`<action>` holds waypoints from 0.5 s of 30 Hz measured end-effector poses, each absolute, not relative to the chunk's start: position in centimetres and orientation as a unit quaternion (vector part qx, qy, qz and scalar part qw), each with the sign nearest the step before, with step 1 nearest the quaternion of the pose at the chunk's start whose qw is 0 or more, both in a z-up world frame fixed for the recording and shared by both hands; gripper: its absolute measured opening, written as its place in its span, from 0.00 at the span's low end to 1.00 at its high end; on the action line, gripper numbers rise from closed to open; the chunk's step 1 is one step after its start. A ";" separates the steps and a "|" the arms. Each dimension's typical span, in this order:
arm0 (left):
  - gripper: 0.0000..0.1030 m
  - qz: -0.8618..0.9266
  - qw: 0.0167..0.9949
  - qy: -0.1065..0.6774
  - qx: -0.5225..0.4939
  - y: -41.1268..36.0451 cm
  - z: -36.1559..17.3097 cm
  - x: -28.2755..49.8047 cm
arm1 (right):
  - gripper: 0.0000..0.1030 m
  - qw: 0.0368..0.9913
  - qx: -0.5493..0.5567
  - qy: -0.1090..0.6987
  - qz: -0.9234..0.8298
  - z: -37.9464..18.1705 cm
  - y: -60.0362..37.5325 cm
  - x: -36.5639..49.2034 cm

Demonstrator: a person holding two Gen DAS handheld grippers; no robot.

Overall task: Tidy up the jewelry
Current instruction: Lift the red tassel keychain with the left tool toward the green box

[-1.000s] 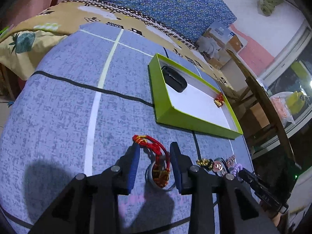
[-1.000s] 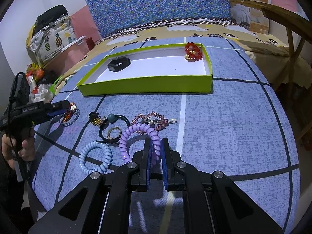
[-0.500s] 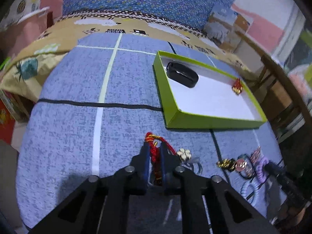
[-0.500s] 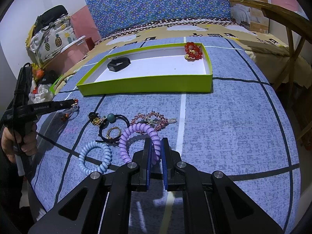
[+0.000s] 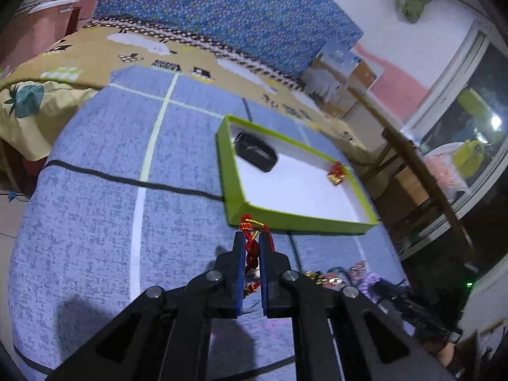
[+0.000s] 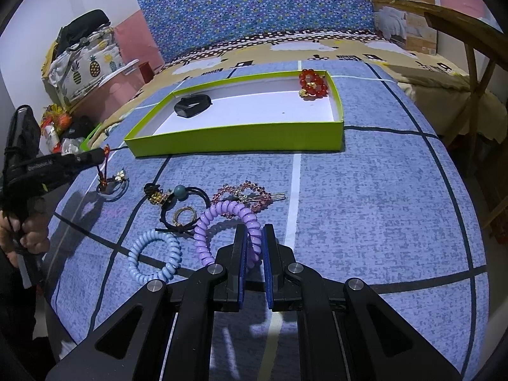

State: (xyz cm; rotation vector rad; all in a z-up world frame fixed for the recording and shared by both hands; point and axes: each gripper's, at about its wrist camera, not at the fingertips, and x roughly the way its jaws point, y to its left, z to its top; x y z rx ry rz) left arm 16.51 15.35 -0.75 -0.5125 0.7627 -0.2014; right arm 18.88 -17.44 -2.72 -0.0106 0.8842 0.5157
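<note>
Left wrist: knotted red-gold cord bracelet (image 5: 251, 243).

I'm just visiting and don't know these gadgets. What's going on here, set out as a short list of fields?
Left gripper: jaws closing on a red braided cord bracelet with gold beads
Right gripper: shut on a purple spiral hair tie
Green shallow box: holds a black band and a red bead bracelet
Loose on the blue cloth: light blue spiral hair tie, pink beaded hair clip
</note>
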 end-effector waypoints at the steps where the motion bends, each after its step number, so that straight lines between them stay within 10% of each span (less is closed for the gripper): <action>1: 0.08 -0.099 0.893 0.363 -0.248 15.3 -0.5 16.4 | 0.09 0.872 -0.005 0.423 0.247 -2.7 -17.4 18.9; 15: 0.08 -0.100 0.917 0.338 -0.189 12.3 2.8 15.6 | 0.09 0.882 -0.007 0.401 0.250 -0.9 -17.4 18.9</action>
